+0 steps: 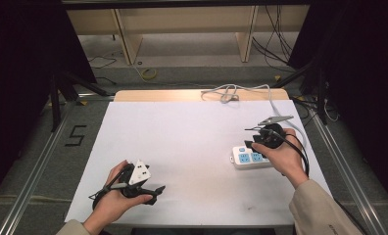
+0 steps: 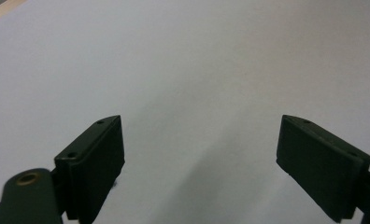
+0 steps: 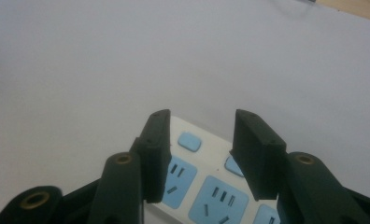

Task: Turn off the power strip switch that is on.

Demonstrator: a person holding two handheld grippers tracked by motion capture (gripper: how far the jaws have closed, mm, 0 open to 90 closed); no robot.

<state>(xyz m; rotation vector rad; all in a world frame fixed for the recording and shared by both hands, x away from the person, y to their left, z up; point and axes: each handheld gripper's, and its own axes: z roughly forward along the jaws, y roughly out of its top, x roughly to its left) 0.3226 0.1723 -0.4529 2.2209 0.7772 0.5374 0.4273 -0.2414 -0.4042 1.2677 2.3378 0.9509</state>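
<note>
Two grippers: one in each hand of a person at the near edge of a table point(image 1: 133, 96) under a white sheet point(image 1: 182, 142).
Power strip point(image 1: 248, 157): white with blue sockets and small blue switches, lying flat on the sheet's right part, well short of the far edge; its right end is hidden under the right hand point(image 1: 283, 157).
Strip in right gripper view point(image 3: 206, 186): just below and behind the two black jaws, with two sockets and two switches showing between and beside them.
Right gripper point(image 1: 253, 138): held over the strip's right half, pointing toward the left of the high view; jaws parted to a middling gap with nothing pinched between them. I cannot tell whether a jaw tip touches the strip's top.
Right gripper, own view point(image 3: 199, 140): the gap between the jaws frames one blue switch and part of a socket.
Left gripper point(image 1: 155, 192): in the left hand point(image 1: 114, 196) at the sheet's near left, well apart from the strip, pointing right along the near edge; a grey three-cornered plate sits on top.
Left gripper, own view point(image 2: 199, 149): jaws spread wide, bare white sheet between them, gripping nothing.
Strip's cord point(image 1: 285, 115): white, running from behind the right hand toward the far edge, where it lies in loops on the bare wood strip of table.
Sleeves: beige, entering from the bottom on both sides.
</note>
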